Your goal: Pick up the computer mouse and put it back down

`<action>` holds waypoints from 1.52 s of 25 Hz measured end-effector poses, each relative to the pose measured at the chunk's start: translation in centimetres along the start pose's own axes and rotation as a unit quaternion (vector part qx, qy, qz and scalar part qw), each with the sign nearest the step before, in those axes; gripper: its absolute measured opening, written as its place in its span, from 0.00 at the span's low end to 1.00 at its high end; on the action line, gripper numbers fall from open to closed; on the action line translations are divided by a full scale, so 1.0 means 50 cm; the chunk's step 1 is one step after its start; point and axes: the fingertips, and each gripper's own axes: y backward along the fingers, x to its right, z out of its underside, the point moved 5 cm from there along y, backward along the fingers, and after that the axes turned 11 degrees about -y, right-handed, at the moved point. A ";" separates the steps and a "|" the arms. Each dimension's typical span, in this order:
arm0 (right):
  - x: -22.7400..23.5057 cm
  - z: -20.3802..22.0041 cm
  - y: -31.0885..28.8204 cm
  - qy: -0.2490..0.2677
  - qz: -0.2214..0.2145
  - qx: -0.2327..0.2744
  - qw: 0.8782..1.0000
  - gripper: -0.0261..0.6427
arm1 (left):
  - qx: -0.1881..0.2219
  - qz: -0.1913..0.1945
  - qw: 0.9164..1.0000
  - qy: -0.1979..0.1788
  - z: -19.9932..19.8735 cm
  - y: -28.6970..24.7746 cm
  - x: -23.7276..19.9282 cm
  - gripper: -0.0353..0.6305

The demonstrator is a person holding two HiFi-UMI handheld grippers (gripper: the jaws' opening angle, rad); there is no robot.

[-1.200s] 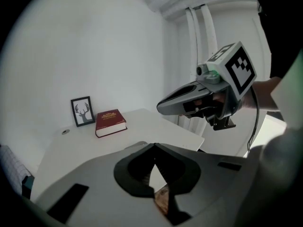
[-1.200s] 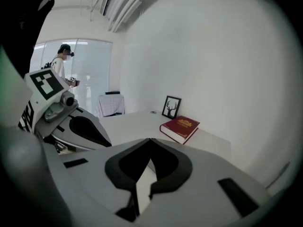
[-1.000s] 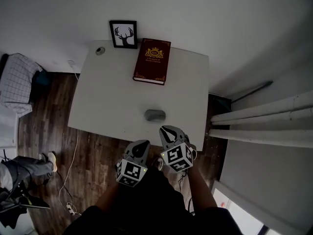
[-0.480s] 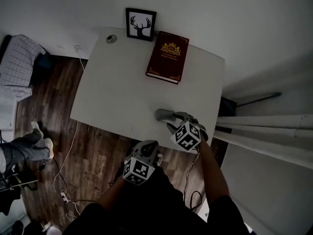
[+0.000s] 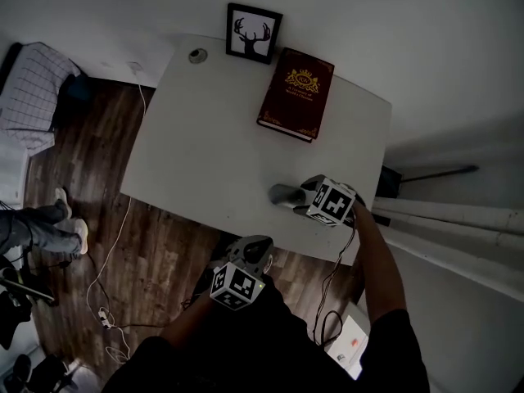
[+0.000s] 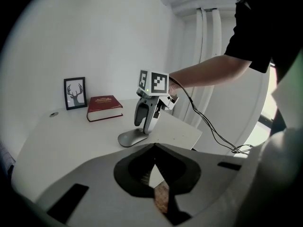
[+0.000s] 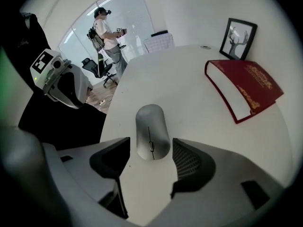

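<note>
The computer mouse (image 7: 151,126) is being straddled, untouched, by the right gripper (image 7: 151,144), jaws just opened; squeezed off-centre, it could be squirted aside; left gripper (image 6: 155,150) is being held clenched

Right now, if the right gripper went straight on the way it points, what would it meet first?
The right gripper would most likely meet the computer mouse: its near end lies on the table between the jaws, which have just been opening and are not touching it.
</note>
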 end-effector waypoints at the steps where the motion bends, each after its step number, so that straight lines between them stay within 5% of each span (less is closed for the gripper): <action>1: 0.006 -0.002 -0.004 0.002 -0.006 -0.007 1.000 0.47 | 0.001 0.002 1.000 0.000 -0.001 -0.001 0.000 0.05; 8: 0.024 -0.010 -0.035 0.014 -0.046 -0.063 0.997 0.47 | 0.005 0.011 1.000 0.006 -0.002 -0.009 -0.005 0.05; 16: 0.010 -0.015 -0.037 0.035 -0.030 -0.073 0.996 0.40 | 0.003 0.003 1.000 0.014 0.007 -0.011 -0.019 0.05; 26: -0.047 -0.004 -0.026 0.119 0.102 -0.040 0.987 0.37 | -0.012 -0.017 1.000 -0.014 0.023 0.001 -0.051 0.05; 29: -0.061 0.004 -0.033 0.155 0.162 -0.032 0.974 0.37 | -0.019 -0.020 0.999 -0.041 0.021 0.000 -0.057 0.05; 34: -0.099 0.018 -0.046 0.221 0.292 -0.015 0.930 0.37 | -0.026 -0.024 0.995 -0.096 0.009 -0.001 -0.074 0.05; 38: -0.117 0.031 -0.056 0.235 0.351 -0.004 0.906 0.37 | -0.047 -0.001 0.985 -0.164 -0.005 -0.018 -0.103 0.05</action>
